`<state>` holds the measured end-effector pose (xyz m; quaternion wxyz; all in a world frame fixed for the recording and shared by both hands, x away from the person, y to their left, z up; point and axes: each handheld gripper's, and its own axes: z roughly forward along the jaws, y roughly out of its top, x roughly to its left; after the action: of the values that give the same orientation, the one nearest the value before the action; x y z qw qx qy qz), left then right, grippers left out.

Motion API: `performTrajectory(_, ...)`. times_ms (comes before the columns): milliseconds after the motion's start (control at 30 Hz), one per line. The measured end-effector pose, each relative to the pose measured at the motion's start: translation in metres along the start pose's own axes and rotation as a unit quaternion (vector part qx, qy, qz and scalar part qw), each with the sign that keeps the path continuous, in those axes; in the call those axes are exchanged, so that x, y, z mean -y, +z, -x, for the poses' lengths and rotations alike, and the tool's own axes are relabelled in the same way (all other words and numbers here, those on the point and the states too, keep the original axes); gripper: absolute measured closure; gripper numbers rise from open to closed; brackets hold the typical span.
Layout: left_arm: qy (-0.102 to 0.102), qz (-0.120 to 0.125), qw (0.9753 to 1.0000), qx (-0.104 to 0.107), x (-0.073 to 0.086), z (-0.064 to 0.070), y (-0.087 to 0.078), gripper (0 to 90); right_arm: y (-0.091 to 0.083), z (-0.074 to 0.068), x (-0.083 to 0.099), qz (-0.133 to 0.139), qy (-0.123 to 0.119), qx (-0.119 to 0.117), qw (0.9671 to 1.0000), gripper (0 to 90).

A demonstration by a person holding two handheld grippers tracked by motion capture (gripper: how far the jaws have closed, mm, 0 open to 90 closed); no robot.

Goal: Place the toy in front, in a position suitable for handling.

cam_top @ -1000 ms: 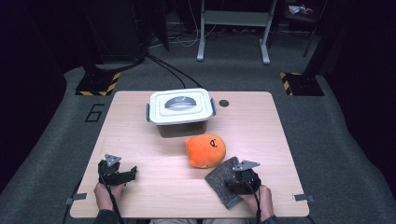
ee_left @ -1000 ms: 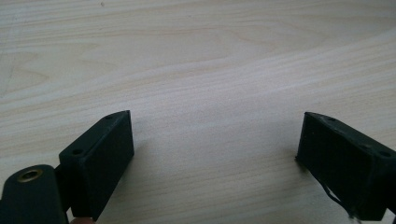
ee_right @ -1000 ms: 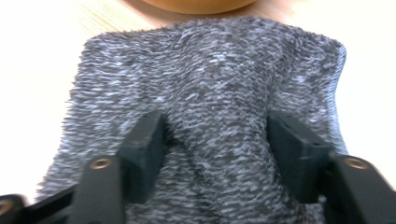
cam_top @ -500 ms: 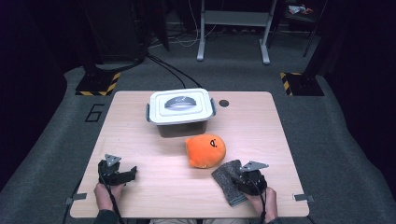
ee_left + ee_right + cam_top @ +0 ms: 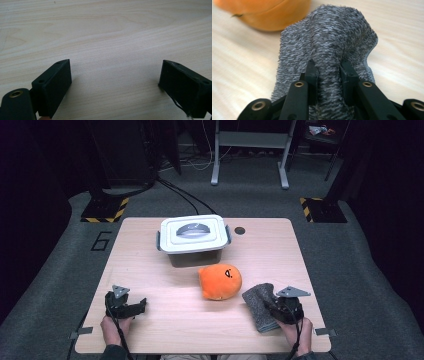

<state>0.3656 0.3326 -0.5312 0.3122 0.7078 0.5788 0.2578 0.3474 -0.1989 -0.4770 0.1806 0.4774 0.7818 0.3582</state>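
Two hand-held grippers work at the near edge of a pale wooden table. At the far middle of it stands a grey plastic box with a white clip-on lid. In front of the box lies a round orange plush toy; the dark marks on it are perhaps a small face, too small to tell. Just right of the toy, touching it or nearly so, lies a grey fuzzy knitted cloth. The right gripper has its jaws clamped on a raised fold of this cloth. The left gripper rests low over bare wood, jaws wide apart, holding nothing.
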Motion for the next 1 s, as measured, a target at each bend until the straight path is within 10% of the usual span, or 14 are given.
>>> performTrajectory(533,0.0,0.0,1.0,0.0,0.0,0.0,0.0,10.3,0.015,0.068,-0.027,-0.004,0.07,0.069,0.9952,70.9)
performTrajectory(1000,0.0,0.0,1.0,0.0,0.0,0.0,0.0,10.3,0.047,0.09,-0.033,-0.03,0.12,0.112,0.9859,66.8)
